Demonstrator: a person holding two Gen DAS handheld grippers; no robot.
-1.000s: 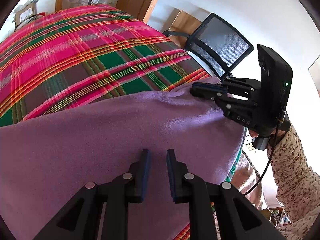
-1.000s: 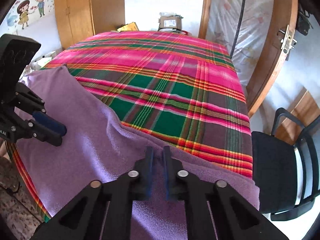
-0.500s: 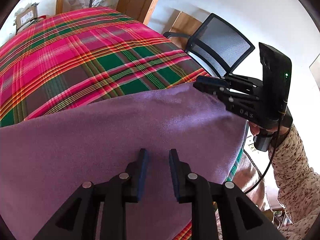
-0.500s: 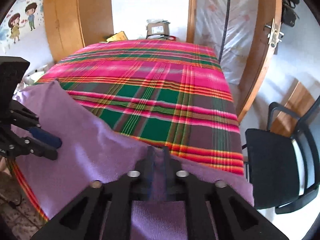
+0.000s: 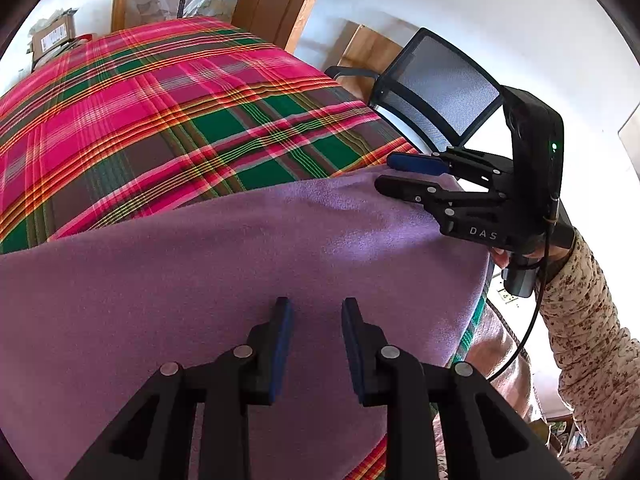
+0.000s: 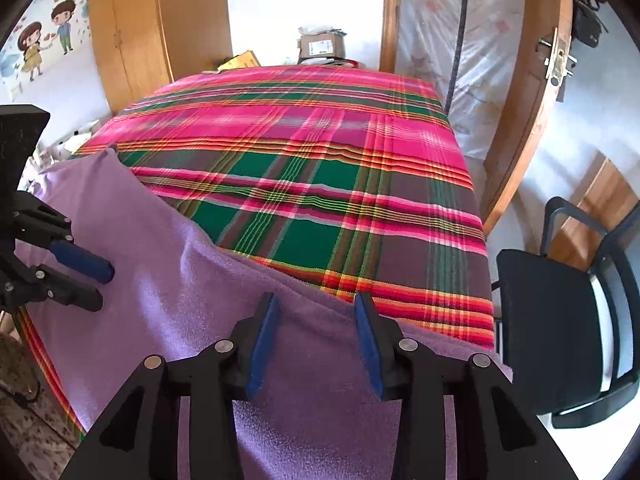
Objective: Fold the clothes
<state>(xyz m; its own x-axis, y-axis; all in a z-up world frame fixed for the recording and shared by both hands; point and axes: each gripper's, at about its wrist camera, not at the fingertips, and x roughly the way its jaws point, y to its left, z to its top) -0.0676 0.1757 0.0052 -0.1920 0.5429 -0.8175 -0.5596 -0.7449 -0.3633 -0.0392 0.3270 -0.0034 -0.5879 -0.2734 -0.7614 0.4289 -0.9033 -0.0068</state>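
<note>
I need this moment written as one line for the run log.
step: fold released | left tongs: open, just opening, above purple cloth | right tongs: open, just opening, nothing gripped | cloth: on plaid bed

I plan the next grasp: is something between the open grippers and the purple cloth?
Nothing visible: the left gripper and right gripper stand open just over the purple fleece cloth.

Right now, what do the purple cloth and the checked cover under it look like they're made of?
The purple cloth looks like fleece or another brushed knit: a matte, slightly fuzzy surface that lies in soft, rounded folds with no visible weave. The checked cover looks like a flat woven fabric, maybe cotton or acrylic: crisp pink, green and orange stripes and a smooth, taut surface. The exact fibre of either can't be told.
</note>
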